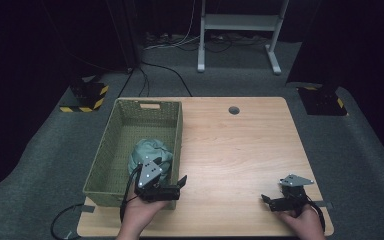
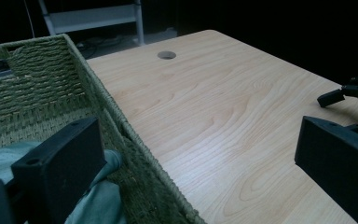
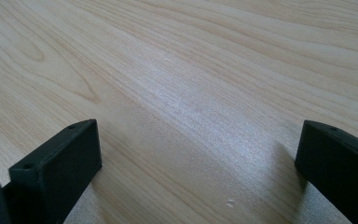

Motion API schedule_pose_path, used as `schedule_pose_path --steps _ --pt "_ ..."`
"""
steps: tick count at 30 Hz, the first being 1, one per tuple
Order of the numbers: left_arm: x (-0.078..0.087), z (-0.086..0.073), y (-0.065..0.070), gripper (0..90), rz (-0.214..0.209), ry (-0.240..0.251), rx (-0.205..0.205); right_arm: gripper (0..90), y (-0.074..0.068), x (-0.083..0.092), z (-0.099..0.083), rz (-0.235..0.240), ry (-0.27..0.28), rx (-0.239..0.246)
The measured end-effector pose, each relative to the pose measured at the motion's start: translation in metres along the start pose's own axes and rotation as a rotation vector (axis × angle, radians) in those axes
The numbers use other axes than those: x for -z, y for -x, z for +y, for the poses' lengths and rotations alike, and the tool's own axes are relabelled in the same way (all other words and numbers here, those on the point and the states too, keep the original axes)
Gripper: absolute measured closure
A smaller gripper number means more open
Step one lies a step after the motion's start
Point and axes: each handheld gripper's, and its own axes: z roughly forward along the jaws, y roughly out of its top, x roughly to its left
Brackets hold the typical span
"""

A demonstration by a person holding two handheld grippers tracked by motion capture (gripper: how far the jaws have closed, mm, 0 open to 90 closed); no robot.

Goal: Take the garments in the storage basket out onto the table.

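A bundled green cloth [image 1: 150,155] lies in the woven basket [image 1: 125,112] on the counter [image 1: 240,150], the left tool [image 1: 172,187] released astride the basket's wall, the right tool [image 1: 272,201] released near the counter's edge.

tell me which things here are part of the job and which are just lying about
In the job:
green cloth bundle
woven basket
left gripper, open at the basket's near right corner

Just about:
right gripper, open over bare table
white stand
floor cables
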Motion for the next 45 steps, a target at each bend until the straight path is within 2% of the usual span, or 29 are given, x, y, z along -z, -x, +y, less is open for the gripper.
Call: schedule_pose_path --steps 8,23,27,33,37,39,45 --pt "0.005 0.0 -0.008 1.5 0.024 0.014 0.017 0.0 0.0 0.0 0.0 0.0 -0.001 0.001" --pt "0.004 -0.001 -0.021 1.6 0.049 -0.003 0.052 0.0 0.0 0.0 0.0 0.001 0.001 0.001" --pt "0.005 0.001 -0.025 1.6 0.063 -0.027 0.039 0.0 0.0 0.0 0.0 0.0 0.0 0.003" --pt "0.008 0.007 -0.031 1.4 0.08 -0.038 0.034 0.1 0.0 0.0 0.0 0.003 0.0 0.0" --pt "0.008 0.013 -0.036 1.4 0.096 -0.056 0.015 0.1 0.0 0.0 0.0 0.007 0.002 0.001" --pt "0.007 0.015 -0.039 1.4 0.093 -0.06 0.025 0.1 0.0 0.0 0.0 0.008 0.002 0.001" --pt "0.005 0.023 -0.047 1.4 0.094 -0.065 0.022 0.1 0.0 0.0 0.0 0.007 0.0 0.002"
